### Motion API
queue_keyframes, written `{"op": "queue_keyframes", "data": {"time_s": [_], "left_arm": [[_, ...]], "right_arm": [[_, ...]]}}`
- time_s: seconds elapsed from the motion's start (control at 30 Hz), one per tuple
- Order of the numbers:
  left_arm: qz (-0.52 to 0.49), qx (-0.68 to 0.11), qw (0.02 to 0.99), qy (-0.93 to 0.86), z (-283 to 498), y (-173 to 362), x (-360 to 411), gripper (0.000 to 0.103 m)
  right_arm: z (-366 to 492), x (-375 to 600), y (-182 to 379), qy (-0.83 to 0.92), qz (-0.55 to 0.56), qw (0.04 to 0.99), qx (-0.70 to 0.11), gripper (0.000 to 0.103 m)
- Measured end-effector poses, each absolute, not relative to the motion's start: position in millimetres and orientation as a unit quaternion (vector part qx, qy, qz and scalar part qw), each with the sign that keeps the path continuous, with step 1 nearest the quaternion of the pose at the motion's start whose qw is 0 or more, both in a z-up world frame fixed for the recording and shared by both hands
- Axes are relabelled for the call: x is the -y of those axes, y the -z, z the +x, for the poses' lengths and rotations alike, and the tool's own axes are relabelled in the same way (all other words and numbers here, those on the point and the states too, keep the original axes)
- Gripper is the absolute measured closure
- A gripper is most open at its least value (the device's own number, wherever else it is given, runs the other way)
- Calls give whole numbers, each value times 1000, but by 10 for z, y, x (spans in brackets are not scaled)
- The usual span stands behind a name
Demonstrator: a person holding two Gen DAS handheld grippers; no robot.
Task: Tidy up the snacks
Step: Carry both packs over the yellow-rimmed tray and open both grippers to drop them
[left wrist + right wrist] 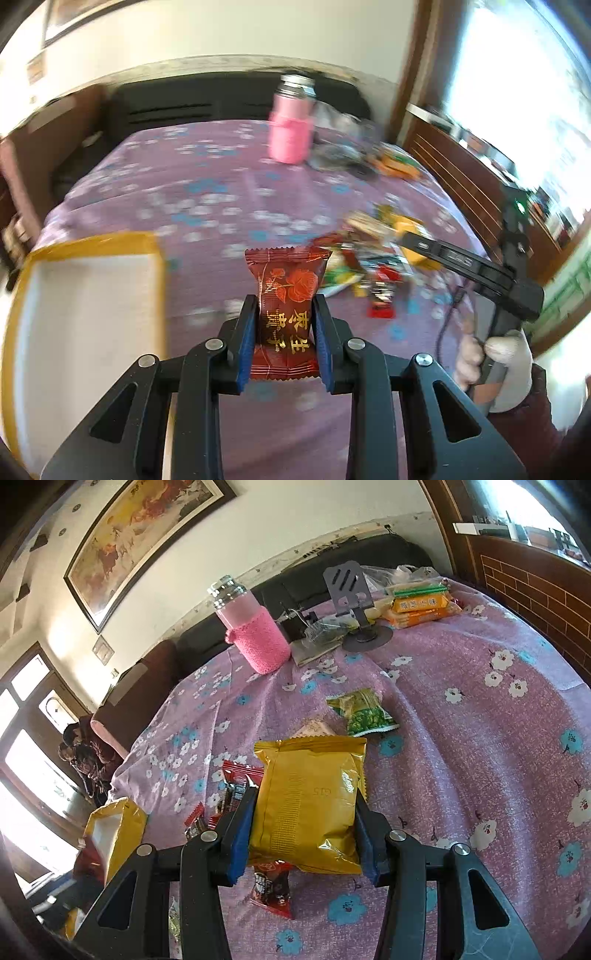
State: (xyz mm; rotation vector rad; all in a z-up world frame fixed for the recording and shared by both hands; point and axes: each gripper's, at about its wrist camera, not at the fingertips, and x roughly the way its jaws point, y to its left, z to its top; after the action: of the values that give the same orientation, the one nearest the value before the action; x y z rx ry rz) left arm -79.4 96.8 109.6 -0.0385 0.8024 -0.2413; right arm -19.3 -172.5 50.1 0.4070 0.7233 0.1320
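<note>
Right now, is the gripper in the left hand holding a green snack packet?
No, the left gripper is shut on a dark red candy wrapper with a rose print.

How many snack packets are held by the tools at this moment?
2. The left tool holds a dark red packet; the right tool holds a gold packet. Others lie loose on the table.

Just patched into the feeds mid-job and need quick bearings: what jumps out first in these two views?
Both grippers are loaded: the left gripper pinches a dark red rose-printed candy packet above the purple flowered tablecloth, and the right gripper clamps a gold foil snack pack. A yellow-rimmed box sits at the left, loose snacks lie scattered to the right, and a pink knit-sleeved bottle stands at the far side.
</note>
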Motion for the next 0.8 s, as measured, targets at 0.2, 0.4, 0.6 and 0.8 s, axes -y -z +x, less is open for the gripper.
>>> {"op": "queue_keyframes", "data": {"time_s": [0.2, 0.4, 0.6, 0.8], "left_arm": [[-47, -396, 916, 35, -1013, -1000, -1788, 77], [-89, -411, 906, -36, -1273, -756, -2486, 77], [-113, -418, 898, -76, -1401, -602, -2882, 77], [-108, -434, 890, -89, -1447, -480, -3010, 77]], "right_arm": [[-264, 1461, -605, -70, 166, 918, -354, 54], [-536, 880, -916, -136, 143, 912, -359, 54], [-746, -71, -965, -244, 107, 878, -398, 55], [-919, -959, -775, -327, 82, 829, -446, 55]]}}
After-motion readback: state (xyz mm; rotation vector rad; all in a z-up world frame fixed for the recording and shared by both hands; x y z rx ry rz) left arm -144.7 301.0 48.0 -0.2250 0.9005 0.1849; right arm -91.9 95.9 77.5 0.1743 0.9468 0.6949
